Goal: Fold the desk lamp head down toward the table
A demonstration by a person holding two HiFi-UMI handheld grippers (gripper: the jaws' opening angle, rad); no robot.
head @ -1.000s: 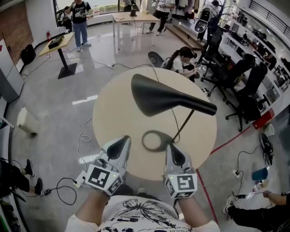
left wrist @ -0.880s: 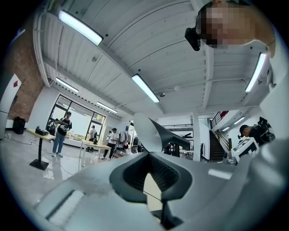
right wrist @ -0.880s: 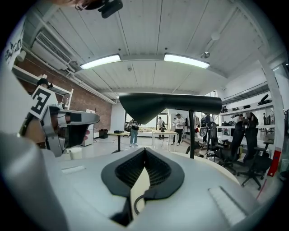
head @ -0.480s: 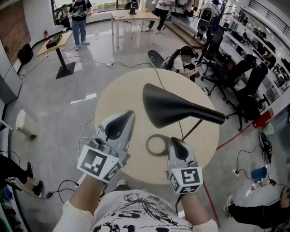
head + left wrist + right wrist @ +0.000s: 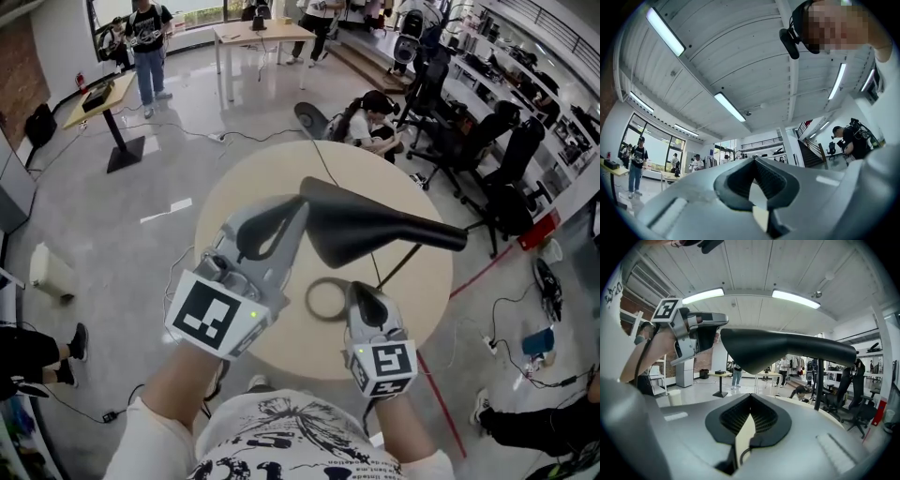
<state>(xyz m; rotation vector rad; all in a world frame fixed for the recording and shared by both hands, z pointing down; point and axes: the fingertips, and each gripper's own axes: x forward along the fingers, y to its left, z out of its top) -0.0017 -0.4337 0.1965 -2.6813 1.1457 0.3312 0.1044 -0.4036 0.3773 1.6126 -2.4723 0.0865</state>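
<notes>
Black, cone-shaped lamp head (image 5: 366, 230) sits high on its thin black stem (image 5: 398, 267), over the round tan table (image 5: 234, 202). Its black ring base (image 5: 309, 302) lies on the table. My left gripper (image 5: 298, 208) is up beside the head's wide end, jaws closed on nothing. My right gripper (image 5: 361, 296) is low by the ring, closed too.

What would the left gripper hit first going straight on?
Probably the lamp head: the left gripper holds shut tongs at the wide end. Its own view shows only open room ahead, so it may skim over.
</notes>
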